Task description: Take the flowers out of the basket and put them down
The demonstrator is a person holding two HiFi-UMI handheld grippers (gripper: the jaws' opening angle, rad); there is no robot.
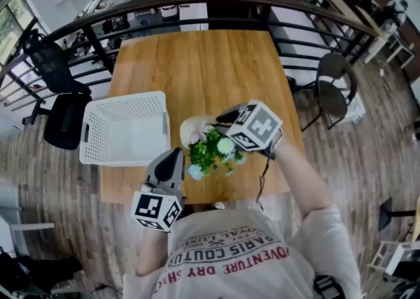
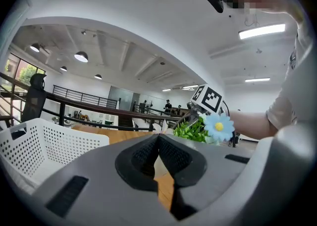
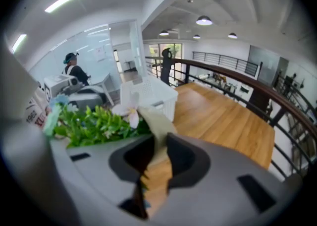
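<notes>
wooden table: 1 | white basket, at the tabletop's left edge: 1 | flower bunch: 1 | grippers: 2 (left gripper, right gripper) | round chair, beyond the right edge: 1

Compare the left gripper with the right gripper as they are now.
The left gripper is shut on nothing; the right gripper pinches the flowers by their beige base. The left gripper points about level; the right gripper tilts down over the table. Both are grey and carry a marker cube.
</notes>
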